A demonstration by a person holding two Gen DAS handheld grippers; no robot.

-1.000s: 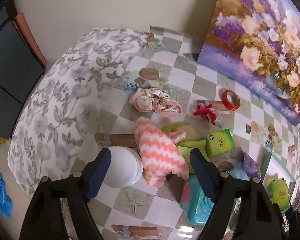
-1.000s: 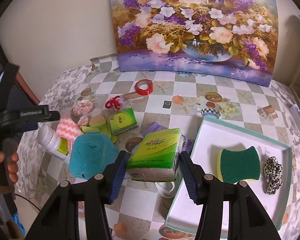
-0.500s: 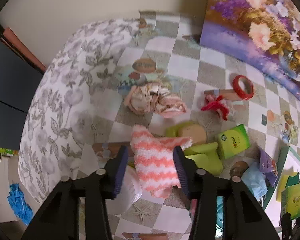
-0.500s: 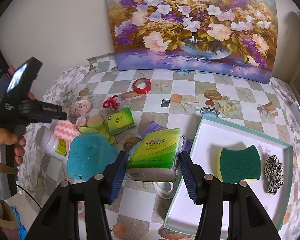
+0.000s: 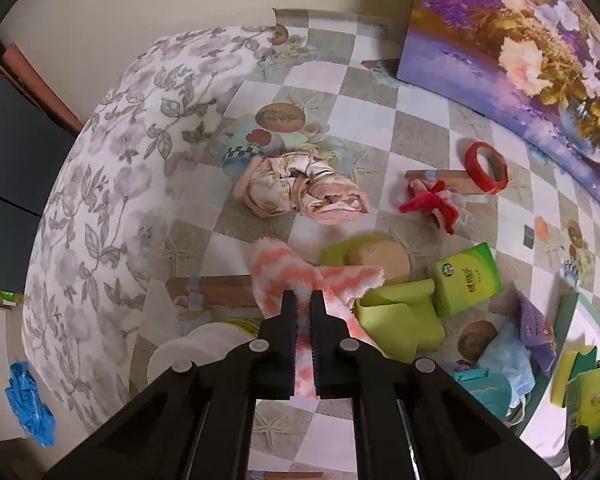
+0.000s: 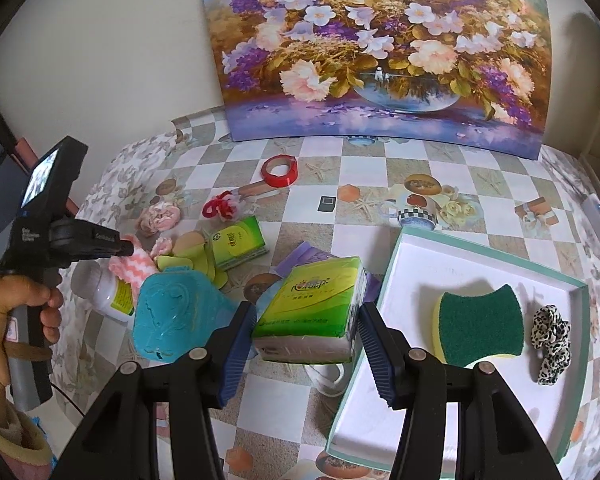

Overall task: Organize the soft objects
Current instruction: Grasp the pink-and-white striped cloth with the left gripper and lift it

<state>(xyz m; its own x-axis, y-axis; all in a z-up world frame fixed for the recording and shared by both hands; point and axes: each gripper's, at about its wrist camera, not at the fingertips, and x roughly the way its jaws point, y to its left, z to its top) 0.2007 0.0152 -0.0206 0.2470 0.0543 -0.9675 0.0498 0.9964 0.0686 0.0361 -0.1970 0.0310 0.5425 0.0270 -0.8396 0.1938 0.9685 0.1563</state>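
My left gripper is shut on the pink-and-white zigzag cloth, pinching a fold of it above the table; it also shows in the right wrist view. My right gripper is shut on a green tissue pack, held just left of the white tray. The tray holds a green-and-yellow sponge and a leopard-print scrunchie. A crumpled pink cloth lies further back on the table.
A white bottle, yellow-green foam pieces, a small green box, a red pipe-cleaner bow, a red tape roll and a teal lid crowd the table. A flower painting leans at the back.
My left gripper has closed from wide open onto the zigzag cloth and drawn a fold up. My right gripper with the tissue pack has stayed put.
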